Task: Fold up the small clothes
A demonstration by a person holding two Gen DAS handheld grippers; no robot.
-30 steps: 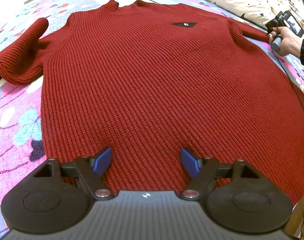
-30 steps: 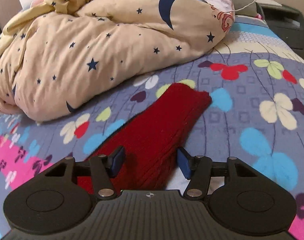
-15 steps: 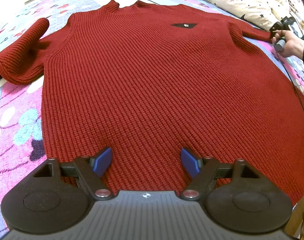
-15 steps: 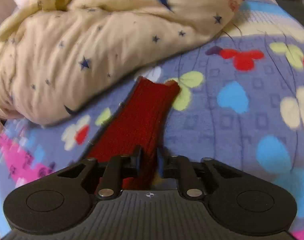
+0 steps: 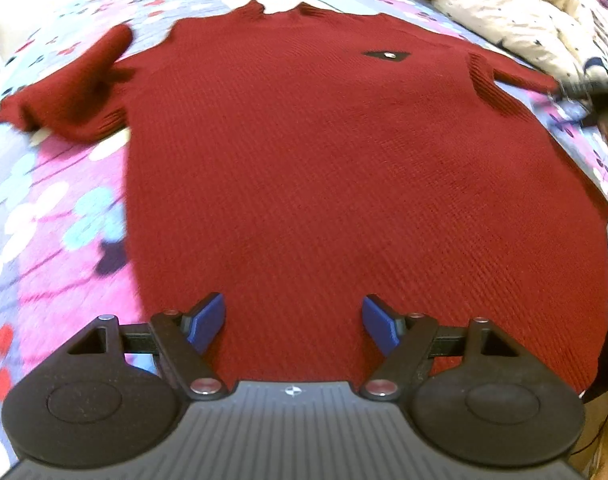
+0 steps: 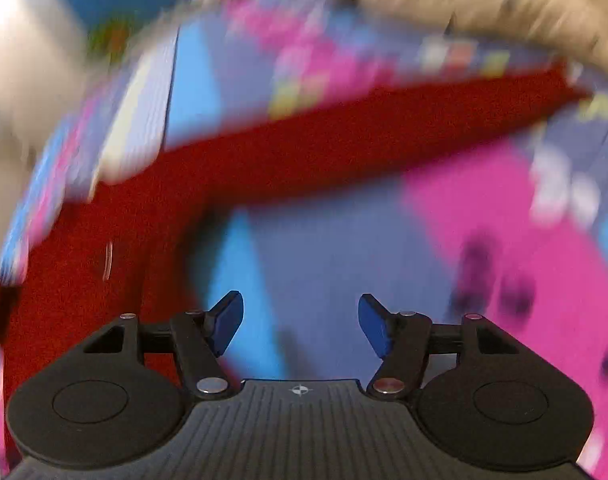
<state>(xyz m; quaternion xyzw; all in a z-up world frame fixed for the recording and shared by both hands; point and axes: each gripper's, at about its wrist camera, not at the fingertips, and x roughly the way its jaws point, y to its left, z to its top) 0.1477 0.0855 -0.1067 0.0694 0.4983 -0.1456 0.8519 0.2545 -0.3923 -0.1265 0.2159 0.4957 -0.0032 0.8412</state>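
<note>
Sweater deep red, ribbed knit, small black patch far right on chest. Bedsheet grey-purple and hot pink with white, teal, red flowers. Duvet far right cream with dark specks. Both grippers black, pads bright blue.
</note>
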